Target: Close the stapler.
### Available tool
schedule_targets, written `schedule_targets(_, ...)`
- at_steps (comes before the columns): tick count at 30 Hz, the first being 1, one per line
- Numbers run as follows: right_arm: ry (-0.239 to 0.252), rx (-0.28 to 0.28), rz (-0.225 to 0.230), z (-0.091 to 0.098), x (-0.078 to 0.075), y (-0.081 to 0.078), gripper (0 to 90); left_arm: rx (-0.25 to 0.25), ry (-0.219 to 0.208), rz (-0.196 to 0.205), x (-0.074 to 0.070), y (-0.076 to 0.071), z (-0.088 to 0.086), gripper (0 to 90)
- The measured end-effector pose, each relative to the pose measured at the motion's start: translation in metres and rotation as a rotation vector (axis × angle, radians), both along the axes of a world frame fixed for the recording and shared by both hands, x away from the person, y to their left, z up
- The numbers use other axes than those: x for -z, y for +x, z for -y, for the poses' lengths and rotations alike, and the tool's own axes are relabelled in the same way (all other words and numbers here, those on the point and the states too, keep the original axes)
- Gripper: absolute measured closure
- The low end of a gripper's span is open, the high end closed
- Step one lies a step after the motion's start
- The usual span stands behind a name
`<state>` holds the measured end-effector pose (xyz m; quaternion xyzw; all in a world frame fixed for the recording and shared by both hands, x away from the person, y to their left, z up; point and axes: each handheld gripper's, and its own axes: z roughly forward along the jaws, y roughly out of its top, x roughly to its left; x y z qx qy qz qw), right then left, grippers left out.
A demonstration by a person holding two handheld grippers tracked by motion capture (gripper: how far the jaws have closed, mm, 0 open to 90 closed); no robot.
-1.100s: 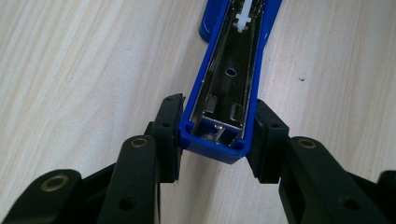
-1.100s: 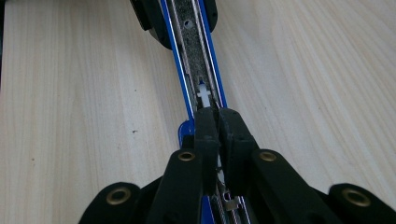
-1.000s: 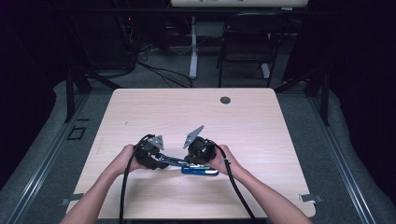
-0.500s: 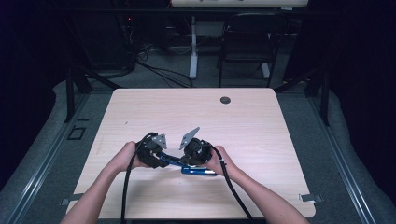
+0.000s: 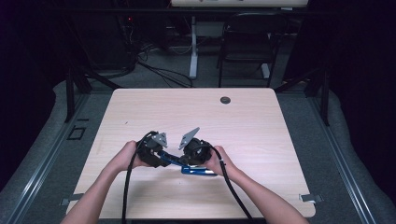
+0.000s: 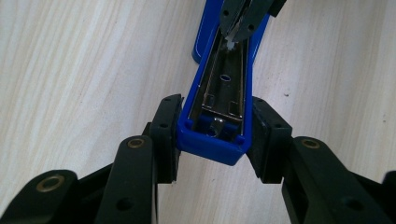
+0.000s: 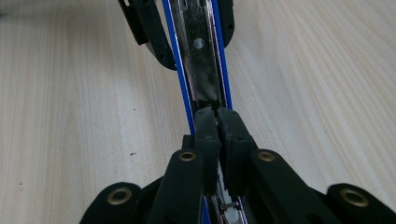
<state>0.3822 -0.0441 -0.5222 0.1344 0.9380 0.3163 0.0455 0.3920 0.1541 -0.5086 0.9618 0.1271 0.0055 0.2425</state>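
Note:
A blue stapler [image 5: 200, 171] lies swung open on the wooden table [image 5: 261, 140], near its front. Its upper arm [image 6: 224, 93] shows the bare metal staple channel [image 7: 203, 70]. My left gripper [image 5: 163, 156] clamps the blunt end of that arm between its pads [image 6: 170, 135]. Its jaws have just been opening a little, with the stapler still between them. My right gripper [image 5: 184, 161] comes from the other side. Its jaws [image 7: 217, 116] are shut together, tips down in the channel. In the left gripper view those tips [image 6: 238, 30] touch a small white part [image 6: 230, 44].
A black round grommet [image 5: 225, 100] sits in the tabletop near the far edge. A dark chair [image 5: 245, 42] and floor cables lie beyond the table. Both forearms enter from the front edge, each trailing a black cable [image 5: 126, 196].

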Motion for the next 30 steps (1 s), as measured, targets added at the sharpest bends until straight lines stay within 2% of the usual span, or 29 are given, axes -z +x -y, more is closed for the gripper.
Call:
schedule_targets(5,0.006,-0.003,-0.001,0.002,-0.001,0.001,87.4,0.008,-0.039,-0.006,-0.004,0.0,0.001,60.3)
schedule_targets(11,0.014,-0.005,-0.003,0.002,-0.002,0.0,87.3,0.014,-0.057,-0.001,-0.007,0.0,0.003,60.6)
schedule_targets(23,0.01,-0.011,-0.017,0.004,-0.004,0.0,87.4,0.048,-0.04,0.003,-0.012,0.001,0.009,61.8)
schedule_targets(30,0.019,-0.004,-0.028,0.007,-0.006,0.001,87.5,0.067,-0.049,0.002,-0.016,0.002,0.013,62.0)
